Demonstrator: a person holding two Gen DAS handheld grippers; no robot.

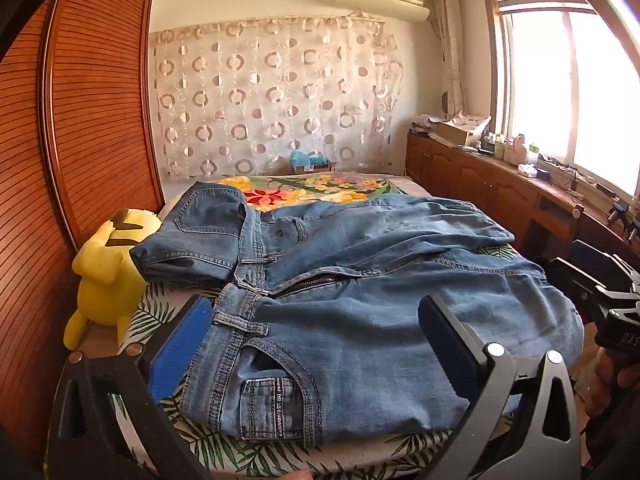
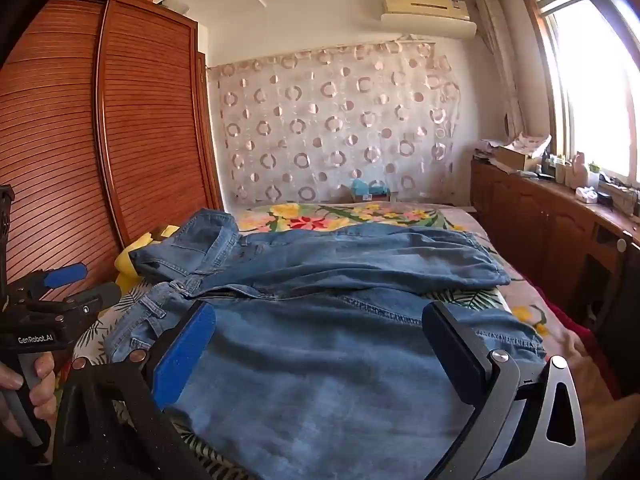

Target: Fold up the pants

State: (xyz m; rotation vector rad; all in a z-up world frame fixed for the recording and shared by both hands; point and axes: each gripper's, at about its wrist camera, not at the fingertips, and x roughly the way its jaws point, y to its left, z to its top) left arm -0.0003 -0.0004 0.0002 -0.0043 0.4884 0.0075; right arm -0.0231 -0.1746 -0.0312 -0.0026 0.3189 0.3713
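Note:
A pair of blue jeans (image 1: 340,280) lies spread across the bed, waistband to the left, legs running right. The far waist corner is folded over and the zipper gapes. My left gripper (image 1: 316,320) hovers open above the near front pocket and waistband, its blue pads wide apart with nothing between them. In the right wrist view the jeans (image 2: 320,360) fill the foreground, and my right gripper (image 2: 320,332) stands open over the near leg, touching nothing. The left gripper (image 2: 60,284) also appears at that view's left edge, held by a hand.
A yellow plush toy (image 1: 108,272) sits at the bed's left edge beside the louvred wardrobe (image 1: 80,120). The floral bedspread (image 1: 320,190) lies beyond the jeans. A wooden cabinet (image 1: 480,184) with clutter runs under the window on the right.

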